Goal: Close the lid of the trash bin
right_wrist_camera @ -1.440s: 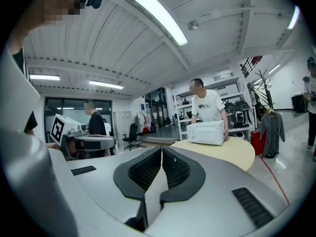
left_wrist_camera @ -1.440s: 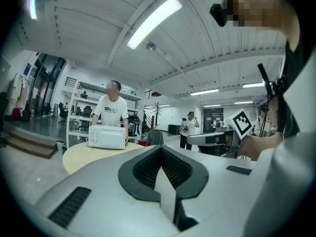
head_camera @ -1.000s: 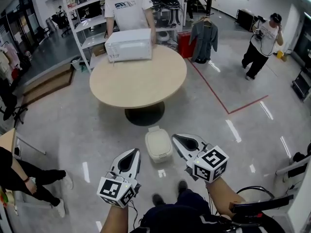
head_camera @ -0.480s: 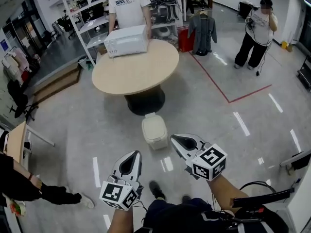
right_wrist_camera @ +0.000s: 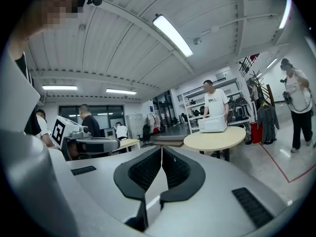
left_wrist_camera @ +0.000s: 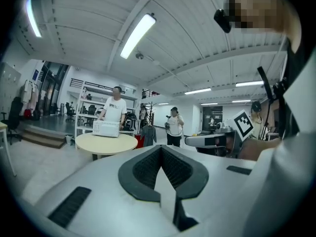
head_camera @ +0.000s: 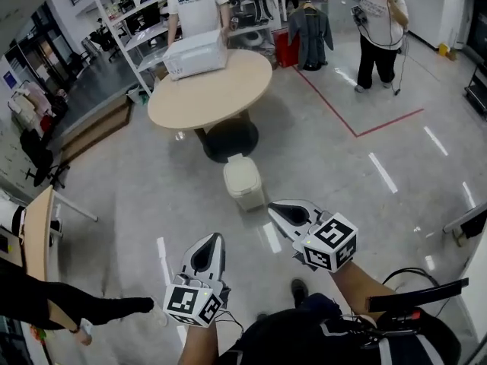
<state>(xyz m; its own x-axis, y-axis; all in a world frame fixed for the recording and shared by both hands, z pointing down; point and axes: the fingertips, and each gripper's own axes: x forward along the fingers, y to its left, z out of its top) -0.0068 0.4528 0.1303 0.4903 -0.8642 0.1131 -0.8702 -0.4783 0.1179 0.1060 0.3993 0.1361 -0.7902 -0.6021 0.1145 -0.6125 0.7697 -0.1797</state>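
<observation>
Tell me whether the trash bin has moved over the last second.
No. The trash bin still sits just in front of the table base; only the view shifted.

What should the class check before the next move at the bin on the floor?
1. Bin in sight, on the floor by the table: ok.
2. Lid down: it looks shut from the head view, so probably ok.
3. Left gripper empty, jaws together: ok.
4. Right gripper empty, jaws together: ok.
5. Either gripper touching the bin: not ok, both are held apart from it.
</observation>
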